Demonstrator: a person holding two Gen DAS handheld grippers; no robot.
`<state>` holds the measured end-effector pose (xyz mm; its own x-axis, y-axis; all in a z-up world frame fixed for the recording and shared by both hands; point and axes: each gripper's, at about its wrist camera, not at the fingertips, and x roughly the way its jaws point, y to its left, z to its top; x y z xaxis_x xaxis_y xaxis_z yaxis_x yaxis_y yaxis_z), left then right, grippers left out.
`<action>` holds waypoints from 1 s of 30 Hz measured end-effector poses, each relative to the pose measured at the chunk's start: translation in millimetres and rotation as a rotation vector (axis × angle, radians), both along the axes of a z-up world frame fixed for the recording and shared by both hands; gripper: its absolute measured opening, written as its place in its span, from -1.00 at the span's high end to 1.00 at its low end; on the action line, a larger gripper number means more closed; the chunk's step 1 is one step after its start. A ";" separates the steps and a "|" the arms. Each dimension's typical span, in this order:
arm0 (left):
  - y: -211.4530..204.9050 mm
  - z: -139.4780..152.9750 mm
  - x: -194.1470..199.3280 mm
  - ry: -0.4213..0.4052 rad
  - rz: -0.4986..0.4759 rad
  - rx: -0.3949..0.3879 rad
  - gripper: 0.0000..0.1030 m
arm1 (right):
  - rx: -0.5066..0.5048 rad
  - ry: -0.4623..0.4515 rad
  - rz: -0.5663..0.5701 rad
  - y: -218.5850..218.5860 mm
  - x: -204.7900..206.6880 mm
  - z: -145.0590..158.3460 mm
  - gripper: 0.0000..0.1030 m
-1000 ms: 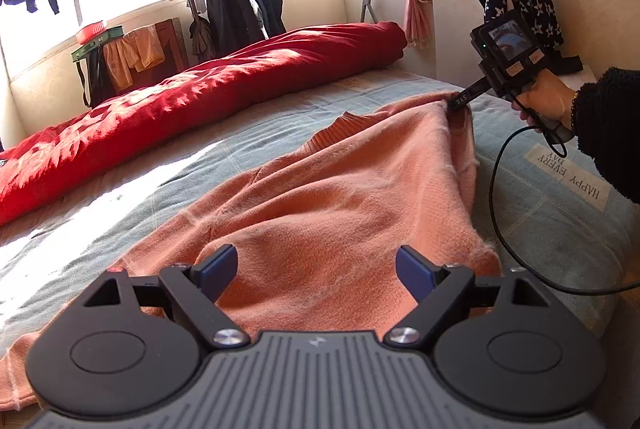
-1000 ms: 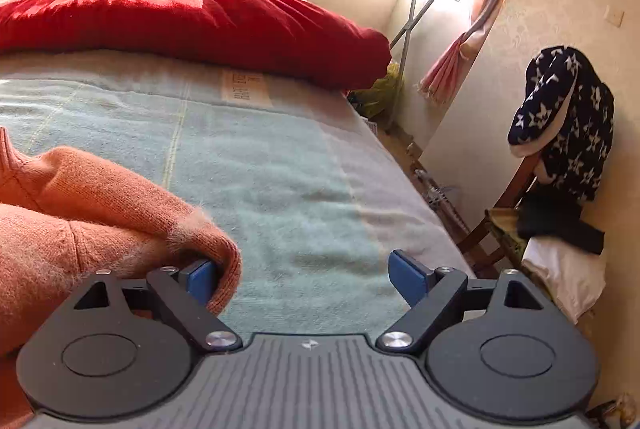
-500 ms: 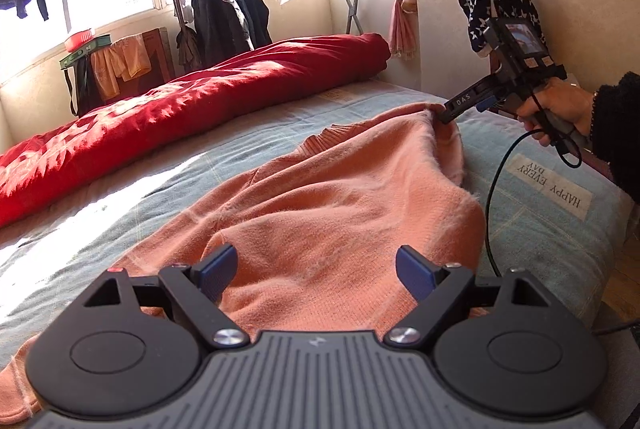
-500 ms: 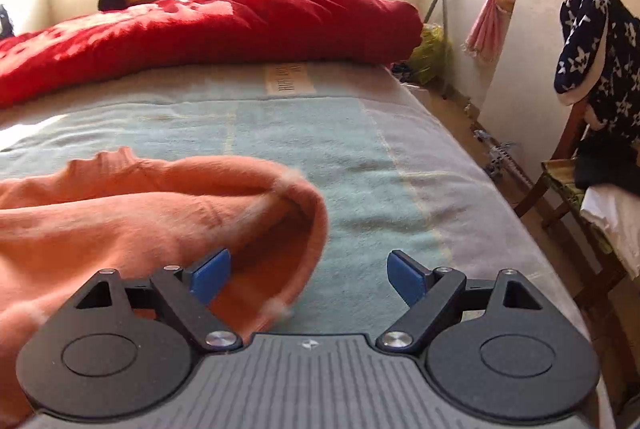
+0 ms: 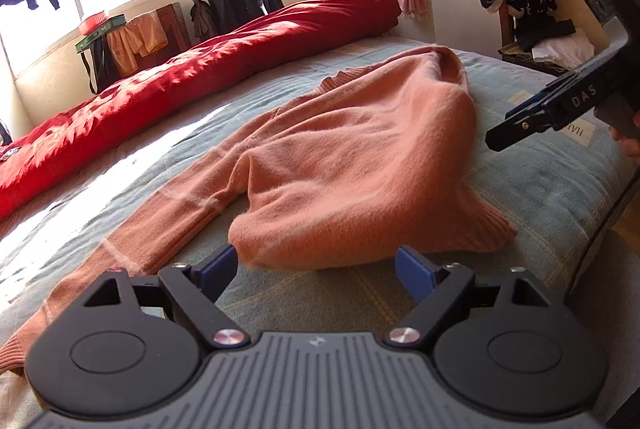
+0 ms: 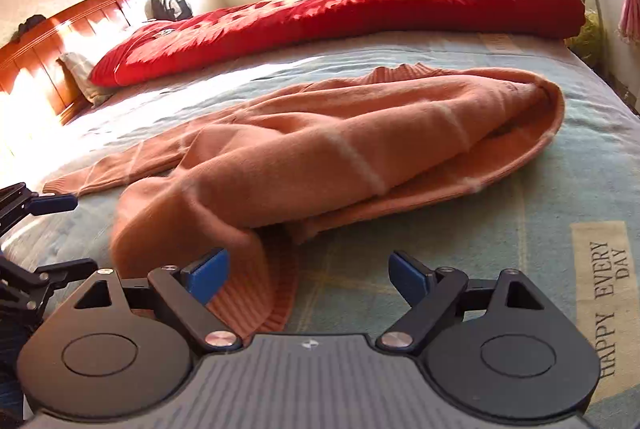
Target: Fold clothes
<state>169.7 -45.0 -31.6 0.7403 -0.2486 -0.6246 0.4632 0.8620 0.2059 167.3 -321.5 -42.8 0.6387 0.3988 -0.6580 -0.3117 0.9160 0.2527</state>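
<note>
Both grippers are spread wide and holding nothing. The left gripper (image 5: 316, 269) sits just short of the sweater's (image 5: 360, 157) near fold; the right gripper (image 6: 308, 275) has the ribbed hem under its left finger. Sweater's lying bunched and half-folded on the bed (image 5: 540, 181), one sleeve trailing left. Can't tell if any pad actually touches the knit.

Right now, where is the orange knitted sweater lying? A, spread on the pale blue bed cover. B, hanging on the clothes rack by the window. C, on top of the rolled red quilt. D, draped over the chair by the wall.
A: the orange knitted sweater lies folded over on the pale blue bed cover, in front of the rolled red quilt and apart from it.
</note>
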 end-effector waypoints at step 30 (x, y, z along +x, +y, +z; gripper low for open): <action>8.6 -38.6 43.4 0.054 -0.081 0.009 -0.68 | -0.335 -0.216 0.147 97.3 130.0 34.3 -0.79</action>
<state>213.1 -36.4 -70.2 0.6835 -0.3001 -0.6654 0.5418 0.8194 0.1869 297.3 -224.1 -8.5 0.7289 0.2824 -0.6237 -0.4579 0.8783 -0.1374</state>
